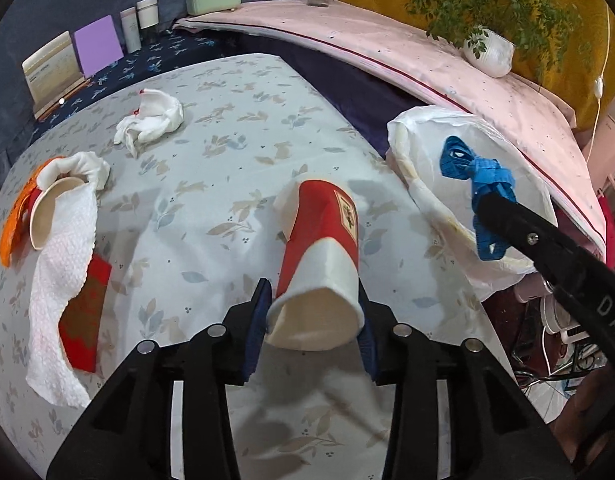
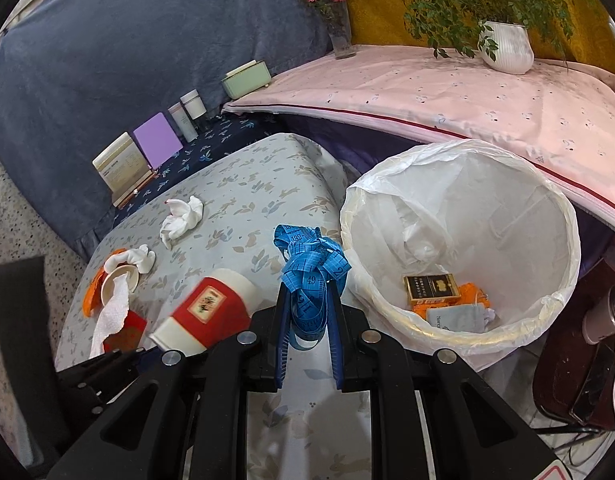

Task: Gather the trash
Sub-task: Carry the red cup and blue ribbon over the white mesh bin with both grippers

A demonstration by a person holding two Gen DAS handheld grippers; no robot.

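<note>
The left gripper (image 1: 313, 312) had a crushed red and white paper cup (image 1: 319, 264) lying between its blue fingers (image 1: 257, 320). The cup's open mouth faced back toward the camera and its body reached out past the fingertips over the floral tabletop (image 1: 211, 208). One finger touched the cup's rim, while a thin gap showed at the other, so a firm hold could not be told.

The right gripper (image 2: 309, 292) stood narrow, its fingers (image 2: 283, 320) clamped on a bundled blue measuring tape (image 2: 307, 268) that bunched above the fingertips and looped down between them. Just beyond and to the right of those fingers stood a trash bin with a white liner (image 2: 459, 184), holding a gold cigarette box (image 2: 429, 288), an orange wrapper and a grey pouch.

Ahead and to the left of the left fingers lay a paper towel (image 1: 63, 264) draped out of a tipped paper cup (image 1: 47, 216), partly covering a red envelope (image 1: 85, 316), with orange plastic (image 1: 13, 216) beside it. Farther off rested a crumpled white tissue (image 1: 151, 118).
</note>
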